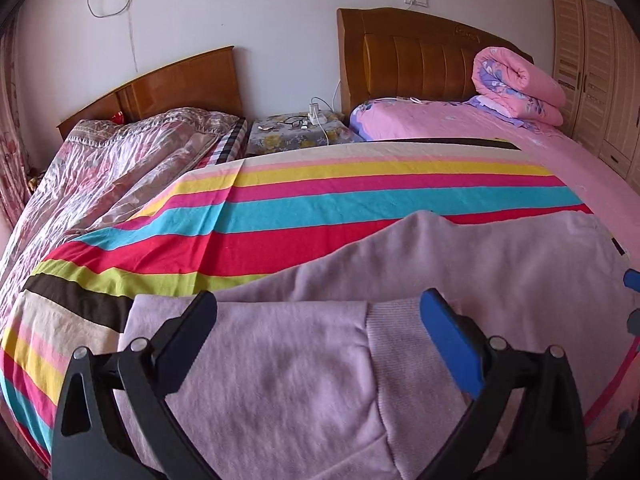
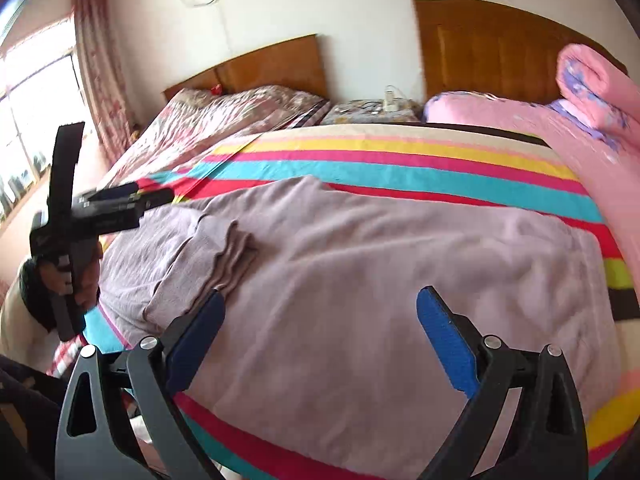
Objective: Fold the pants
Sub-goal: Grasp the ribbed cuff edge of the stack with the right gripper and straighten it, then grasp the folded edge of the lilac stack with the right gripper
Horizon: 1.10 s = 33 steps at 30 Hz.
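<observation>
Pale lilac pants point(image 1: 460, 264) lie spread on a striped sheet point(image 1: 320, 204) on the bed. In the left wrist view, a pant leg ending in a ribbed cuff point(image 1: 396, 344) is folded over the rest, right under my left gripper point(image 1: 318, 304), which is open and holds nothing. My right gripper point(image 2: 322, 300) hovers open over the broad middle of the pants point(image 2: 400, 264). The folded leg's cuff point(image 2: 232, 252) lies just ahead of its left finger. A hand point(image 2: 86, 276) at the left edge of the right wrist view holds the left gripper's handle.
Beyond the sheet stand two wooden headboards point(image 1: 420, 52), with a small nightstand point(image 1: 296, 132) carrying glasses and a charger between the beds. A rolled pink quilt point(image 1: 516, 80) rests at the far right. A quilted cover point(image 1: 120, 160) lies on the left bed. A wardrobe point(image 1: 600, 80) stands at the right.
</observation>
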Motion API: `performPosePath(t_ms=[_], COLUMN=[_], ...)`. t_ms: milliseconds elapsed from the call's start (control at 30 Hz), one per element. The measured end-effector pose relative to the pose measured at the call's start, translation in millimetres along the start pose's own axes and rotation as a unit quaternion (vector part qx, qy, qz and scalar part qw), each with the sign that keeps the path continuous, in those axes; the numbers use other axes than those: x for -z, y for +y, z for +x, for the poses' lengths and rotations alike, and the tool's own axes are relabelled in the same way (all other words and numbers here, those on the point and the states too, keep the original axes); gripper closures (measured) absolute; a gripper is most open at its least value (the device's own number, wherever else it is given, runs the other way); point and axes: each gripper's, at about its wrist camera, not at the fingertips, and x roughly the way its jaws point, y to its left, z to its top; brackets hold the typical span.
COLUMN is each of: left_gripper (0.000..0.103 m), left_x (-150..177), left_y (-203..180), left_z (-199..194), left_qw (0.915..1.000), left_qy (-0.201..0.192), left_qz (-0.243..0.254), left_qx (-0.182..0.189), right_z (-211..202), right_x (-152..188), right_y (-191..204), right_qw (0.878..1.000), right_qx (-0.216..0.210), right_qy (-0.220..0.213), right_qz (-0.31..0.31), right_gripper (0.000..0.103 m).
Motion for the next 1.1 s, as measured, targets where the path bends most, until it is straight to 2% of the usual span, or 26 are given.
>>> performPosePath(t_ms=[67,133,200,300,333,400,433,500,667,733,800,867,967,1033,1067,1100], left_gripper=[0.001,0.001,0.001,0.001,0.001,0.001,0.001,0.001,0.001,0.001,0.001,0.001,0.001,0.001,0.001,0.001], left_x=[7.9,18.0,26.8,41.6,43.8,46.0,47.1,48.8,48.0,46.8,46.5,45.2,44.7,44.5,44.4,44.9], left_y=[-21.4,-38.3,-47.4,-56.5,-54.9,-52.3,-50.8,-47.5,-46.1,-44.5,-43.6,-43.3,-41.1,-39.1,-38.3,-37.7], left_z=[8.9,19.4,30.1,46.3,44.4,45.0,45.8,45.5,46.9,46.2,46.5,46.8,46.8,46.5,46.2,45.7], left_qw=[0.9996,0.9987,0.9976,0.9951,0.9963,0.9964,0.9966,0.9967,0.9964,0.9963,0.9962,0.9962,0.9961,0.9960,0.9959,0.9957], left_qy=[0.013,0.028,0.047,0.075,0.064,0.066,0.066,0.067,0.069,0.070,0.071,0.071,0.070,0.070,0.070,0.069], left_qz=[0.023,0.042,0.048,0.063,0.056,0.049,0.044,0.036,0.033,0.030,0.028,0.029,0.027,0.025,0.024,0.023], left_qx=[0.011,0.010,0.016,0.011,0.014,0.019,0.024,0.030,0.035,0.039,0.042,0.042,0.045,0.050,0.053,0.057], right_z=[-38.8,-60.6,-59.3,-37.4,-29.0,-7.4,-5.8,0.6,10.6,11.1,8.3,5.6,9.0,14.7,14.8,12.0], right_x=[17.7,35.1,44.3,43.6,42.6,44.5,44.8,39.0,34.2,33.6,36.0,39.4,35.8,32.4,34.7,39.3], right_y=[-43.5,-76.0,-99.6,-122.3,-127.5,-137.1,-136.5,-128.6,-126.8,-126.8,-125.6,-120.8,-109.7,-109.7,-112.3,-117.3], right_qw=[0.995,0.986,0.978,0.971,0.968,0.957,0.955,0.958,0.955,0.957,0.955,0.953,0.954,0.951,0.948,0.944], right_qx=[0.027,0.046,0.061,0.051,0.049,0.023,0.023,0.035,0.030,0.037,0.041,0.041,0.068,0.080,0.075,0.065], right_qy=[-0.033,-0.044,-0.028,0.002,0.015,0.057,0.049,0.065,0.068,0.089,0.109,0.120,0.121,0.109,0.100,0.083], right_qz=[0.091,0.156,0.199,0.235,0.248,0.284,0.290,0.277,0.286,0.273,0.273,0.274,0.266,0.276,0.293,0.313], right_gripper=[0.011,0.015,0.021,0.029,0.029,0.029,0.029,0.029,0.028,0.033,0.043,0.044,0.044,0.054,0.070,0.076])
